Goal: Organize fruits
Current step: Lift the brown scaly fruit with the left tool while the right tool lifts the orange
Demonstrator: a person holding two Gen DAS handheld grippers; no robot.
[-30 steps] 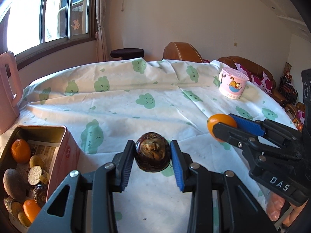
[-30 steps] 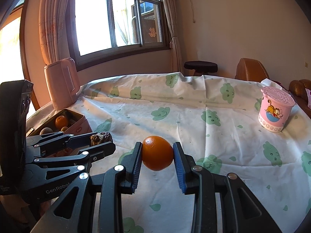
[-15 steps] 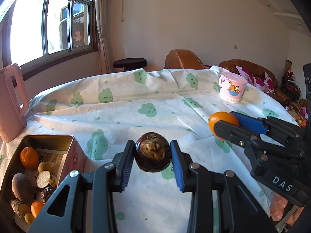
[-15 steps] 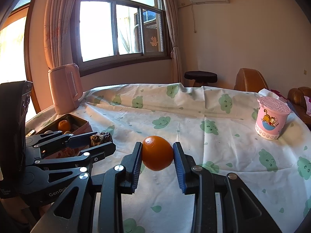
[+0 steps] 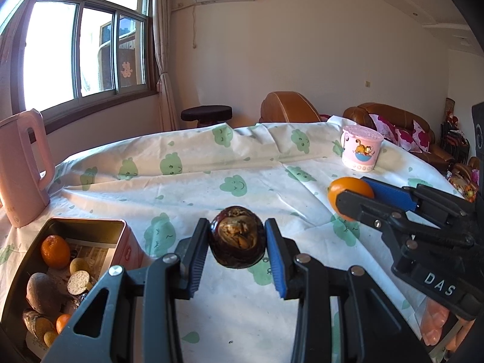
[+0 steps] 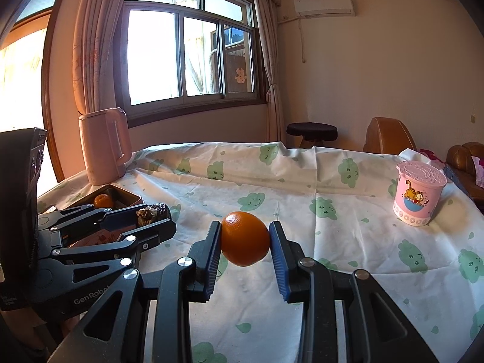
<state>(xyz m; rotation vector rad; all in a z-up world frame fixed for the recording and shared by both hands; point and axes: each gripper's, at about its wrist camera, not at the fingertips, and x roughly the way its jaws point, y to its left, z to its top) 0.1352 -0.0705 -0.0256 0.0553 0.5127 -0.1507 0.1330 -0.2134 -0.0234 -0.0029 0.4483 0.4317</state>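
Left wrist view: a dark brown wrinkled fruit [image 5: 236,237] is pinched by the left hand-held gripper [image 5: 237,252], a round orange [image 6: 245,238] by the right hand-held gripper [image 6: 245,255]; neither is yet placed in the part-filled rectangular metal tin [image 5: 119,227].

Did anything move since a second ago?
Both views tipped up a little, showing more wall and window. Otherwise nothing changed: the left gripper still clamps the dark brown fruit, the right gripper still holds the orange, and the box is unmoved.

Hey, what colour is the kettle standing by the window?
Pale pink. The kettle shows best in the right wrist view, standing behind the tin.
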